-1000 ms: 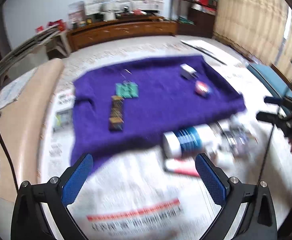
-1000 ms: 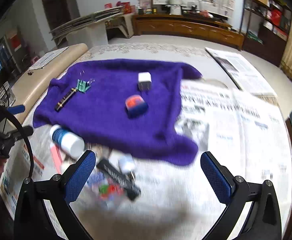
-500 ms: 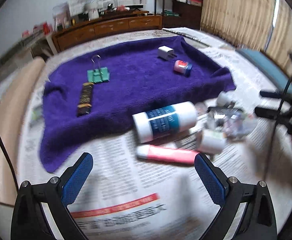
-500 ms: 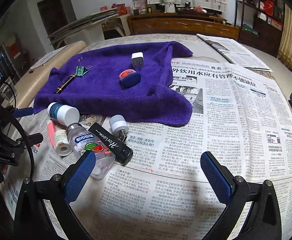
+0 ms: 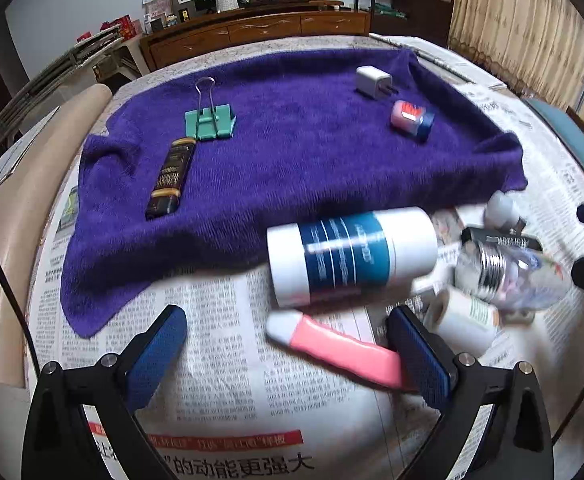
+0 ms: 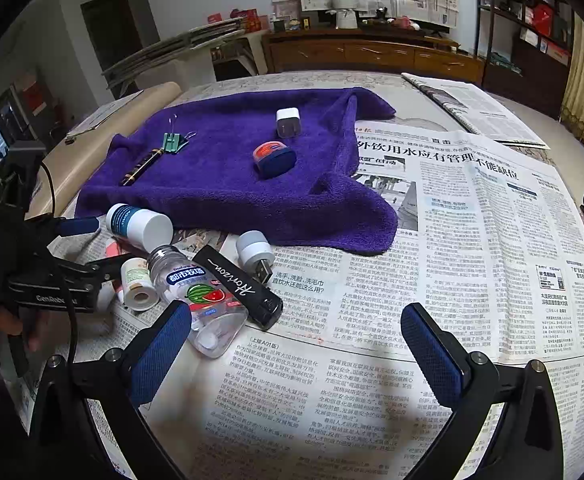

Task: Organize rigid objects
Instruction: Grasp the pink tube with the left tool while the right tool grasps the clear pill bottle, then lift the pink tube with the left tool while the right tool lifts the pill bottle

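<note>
A purple towel (image 5: 292,152) holds a green binder clip (image 5: 211,122), a black lighter (image 5: 170,178), a white charger (image 5: 373,81) and a red-blue sharpener (image 5: 412,119). Loose on the newspaper lie a white-and-teal bottle (image 5: 350,254), a pink tube (image 5: 336,346), a small white bottle (image 5: 466,318), a clear candy bottle (image 6: 201,298), a black box (image 6: 237,286) and a grey USB plug (image 6: 255,254). My left gripper (image 5: 287,354) is open, low over the pink tube. My right gripper (image 6: 296,354) is open and empty over the newspaper, just in front of the candy bottle.
Newspaper (image 6: 452,240) covers the table. A beige padded edge (image 5: 7,216) runs along the left. A wooden sideboard (image 6: 372,50) stands at the back of the room. A teal chair (image 5: 564,132) is at the right.
My left gripper has come lower and closer to the bottle and pink tube. My right gripper has moved in closer to the loose pile.
</note>
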Demonstrator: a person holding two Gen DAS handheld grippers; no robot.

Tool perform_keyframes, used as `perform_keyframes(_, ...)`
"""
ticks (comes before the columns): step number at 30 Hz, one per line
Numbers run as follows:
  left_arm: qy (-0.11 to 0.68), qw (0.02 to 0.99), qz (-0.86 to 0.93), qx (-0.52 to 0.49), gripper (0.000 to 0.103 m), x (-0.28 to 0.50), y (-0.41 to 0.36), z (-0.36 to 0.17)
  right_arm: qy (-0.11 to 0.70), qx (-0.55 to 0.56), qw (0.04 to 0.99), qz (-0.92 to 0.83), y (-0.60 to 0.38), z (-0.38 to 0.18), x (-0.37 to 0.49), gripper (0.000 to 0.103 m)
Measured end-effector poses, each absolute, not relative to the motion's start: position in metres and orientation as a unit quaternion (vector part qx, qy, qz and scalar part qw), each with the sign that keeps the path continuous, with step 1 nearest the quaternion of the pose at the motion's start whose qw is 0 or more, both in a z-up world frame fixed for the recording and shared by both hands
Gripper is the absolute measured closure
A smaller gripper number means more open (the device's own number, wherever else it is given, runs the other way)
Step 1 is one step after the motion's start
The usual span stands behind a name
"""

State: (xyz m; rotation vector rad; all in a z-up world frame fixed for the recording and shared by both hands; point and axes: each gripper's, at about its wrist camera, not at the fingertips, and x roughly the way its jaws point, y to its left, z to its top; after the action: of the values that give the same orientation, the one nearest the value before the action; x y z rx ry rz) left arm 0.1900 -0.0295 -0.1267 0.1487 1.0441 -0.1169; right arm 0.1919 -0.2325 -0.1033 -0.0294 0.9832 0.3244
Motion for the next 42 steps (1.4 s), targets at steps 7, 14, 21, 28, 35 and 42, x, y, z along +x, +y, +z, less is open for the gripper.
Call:
perform_keyframes(7, 0.503, 0.859, -0.008, 0.1, 0.0, 0.164, -0.005, -0.121, 0.465, -0.009, 0.872, 0.157, -0.234, -0.098, 0.19, 0.0)
perform_keyframes(14, 0.495, 0.867, -0.043, 0.026, 0.033, 0.154, 0.016, -0.123, 0.461, -0.025, 0.871, 0.171, -0.227, -0.097, 0.186, 0.0)
perform_keyframes(21, 0.47, 0.875, -0.097, 0.067, 0.067, 0.149, -0.002, -0.121, 0.442, -0.075, 0.867, 0.216, -0.203, -0.1, 0.176, 0.007)
perform_keyframes(28, 0.468, 0.872, -0.119, 0.082, 0.084, 0.145, -0.01, -0.118, 0.421, -0.19, 0.851, 0.252, -0.159, -0.115, 0.182, 0.016)
perform_keyframes(35, 0.467, 0.872, -0.126, 0.079, 0.087, 0.145, -0.005, -0.118, 0.424, -0.211, 0.842, 0.256, -0.151, -0.127, 0.181, 0.036)
perform_keyframes(42, 0.466, 0.873, -0.121, 0.073, 0.087, 0.144, 0.01, -0.119, 0.427, -0.209, 0.837, 0.271, -0.154, -0.124, 0.163, 0.059)
